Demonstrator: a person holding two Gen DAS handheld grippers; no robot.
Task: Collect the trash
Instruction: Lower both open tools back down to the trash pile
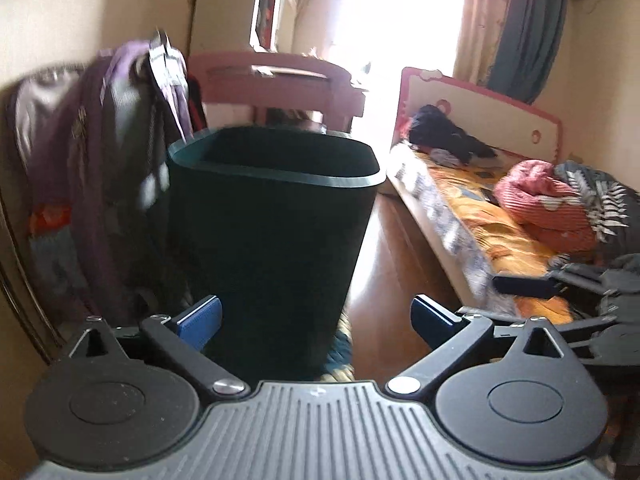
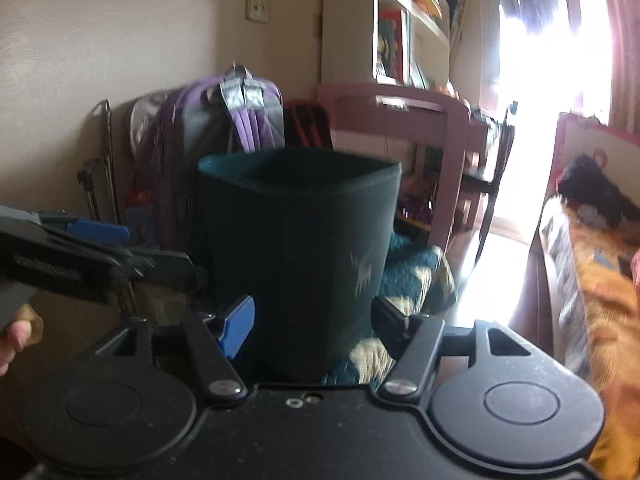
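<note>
a bed (image 1: 500,216) is lying along the right under heaped clothes. a dark green trash bin (image 1: 272,232) is standing upright on the wooden floor (image 1: 396,264), just in front of a purple backpack (image 2: 236,120). the left gripper (image 1: 316,316) is gaping wide, holding nothing, the bin beyond its fingers. the right gripper (image 2: 312,324) is hanging parted and empty too.

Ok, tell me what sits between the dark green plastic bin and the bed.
In the left wrist view, only a strip of bare brown wooden floor separates the dark green plastic bin from the bed with its orange patterned cover.
</note>
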